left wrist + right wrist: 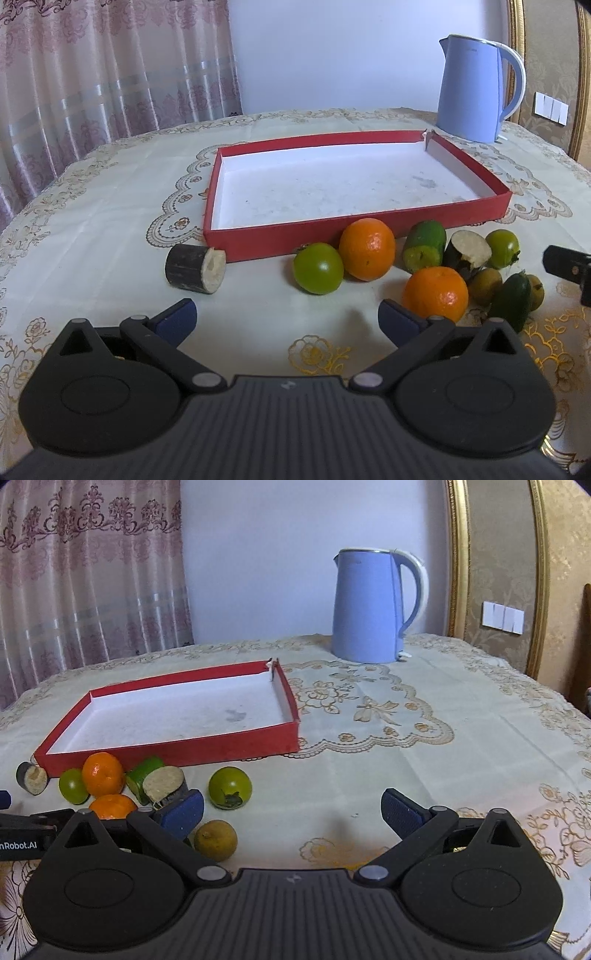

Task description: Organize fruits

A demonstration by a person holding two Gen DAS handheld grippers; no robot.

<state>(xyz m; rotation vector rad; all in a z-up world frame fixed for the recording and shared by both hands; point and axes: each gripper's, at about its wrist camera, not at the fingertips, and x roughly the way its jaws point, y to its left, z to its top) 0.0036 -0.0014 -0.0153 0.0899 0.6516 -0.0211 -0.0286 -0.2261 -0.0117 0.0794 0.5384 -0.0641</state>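
Left wrist view: my left gripper (pixel 287 320) hovered over the tablecloth (pixel 92 229) with its blue pads spread wide and nothing between them. Ahead lay the red tray (pixel 369 227), its white floor bare. Along the tray's near wall sat the fruit: a dark cane piece (pixel 195 268) at the left corner, a green persimmon (pixel 318 268) touching an orange (pixel 367 248), a cut green cucumber piece (pixel 424 246), a second cane piece (pixel 467 254), a second orange (pixel 435 293) just beside my right pad, and a whole small cucumber (pixel 511 302) among small yellow-green fruits. A blue kettle (pixel 476 88) stood behind the tray's far right corner.

Right wrist view: my right gripper (pixel 291 814) was likewise wide open and held nothing. A green persimmon (pixel 230 787) and a yellowish fruit (pixel 215 840) lay just beside its left pad; the remaining fruit clustered left, against the tray (pixel 177 751). The left gripper's body (pixel 22 834) showed at the left edge.
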